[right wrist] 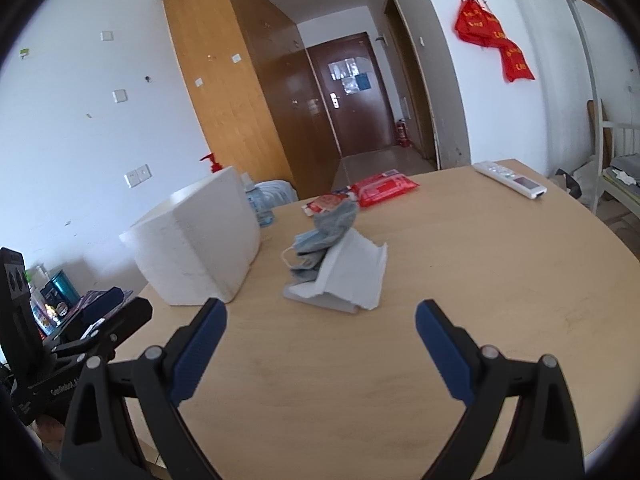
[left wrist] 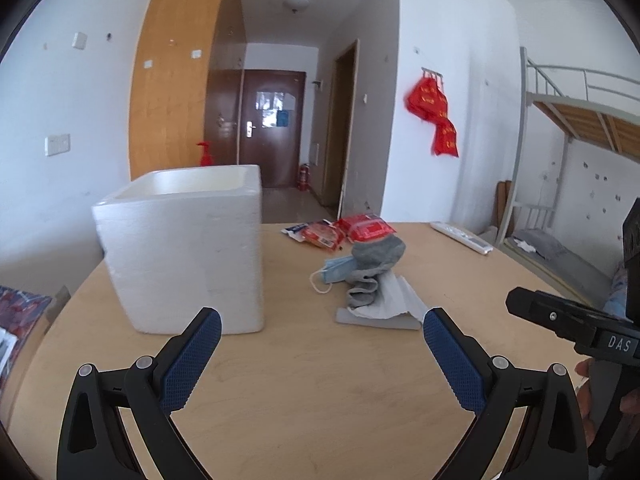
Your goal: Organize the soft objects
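1. Left gripper: jaws spread wide, empty, hovering above the counter near its near edge.
2. Right gripper: jaws likewise spread, holding nothing.
3. Soft pile at mid-counter, ahead of both: grey sock over blue face mask, white tissue sheet lying nearest.
4. Pile's long axis running roughly from near edge toward far edge.
5. Seen almost dead ahead of the right jaws; ahead and rightward of the left jaws. Right judged better placed.
6. White foam box just left of the pile, open-topped, probably the destination.
7. Open counter right of the pile; red packets and remote near the far edge.
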A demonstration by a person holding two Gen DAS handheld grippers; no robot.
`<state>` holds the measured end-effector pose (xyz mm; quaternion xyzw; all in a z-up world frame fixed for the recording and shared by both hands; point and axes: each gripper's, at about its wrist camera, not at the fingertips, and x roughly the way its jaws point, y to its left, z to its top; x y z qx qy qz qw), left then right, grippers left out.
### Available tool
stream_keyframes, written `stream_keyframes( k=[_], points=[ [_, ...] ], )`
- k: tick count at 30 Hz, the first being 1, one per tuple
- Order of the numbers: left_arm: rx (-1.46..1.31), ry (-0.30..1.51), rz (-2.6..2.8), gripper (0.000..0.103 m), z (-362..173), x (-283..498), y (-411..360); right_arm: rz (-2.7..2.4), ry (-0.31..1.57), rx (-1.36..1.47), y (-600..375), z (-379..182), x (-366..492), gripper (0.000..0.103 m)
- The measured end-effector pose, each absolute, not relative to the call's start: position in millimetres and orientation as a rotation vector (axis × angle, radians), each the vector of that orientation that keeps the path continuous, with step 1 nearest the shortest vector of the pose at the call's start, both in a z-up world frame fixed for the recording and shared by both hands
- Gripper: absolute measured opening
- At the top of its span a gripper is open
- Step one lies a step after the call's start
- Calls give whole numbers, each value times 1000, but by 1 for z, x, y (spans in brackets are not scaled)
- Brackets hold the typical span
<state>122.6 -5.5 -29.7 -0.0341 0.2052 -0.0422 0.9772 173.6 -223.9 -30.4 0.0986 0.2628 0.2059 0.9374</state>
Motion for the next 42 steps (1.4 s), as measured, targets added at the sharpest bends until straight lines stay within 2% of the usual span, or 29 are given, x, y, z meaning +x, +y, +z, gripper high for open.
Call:
stream_keyframes(
  k=[26,42],
  points=[
    [-7,571,-230,101,-31,237,-50,347,687,175,-245,-57,265,97],
    [-75,746,-280,100,-49,312,-56,412,791,124,-224,-72,305,97]
  ],
)
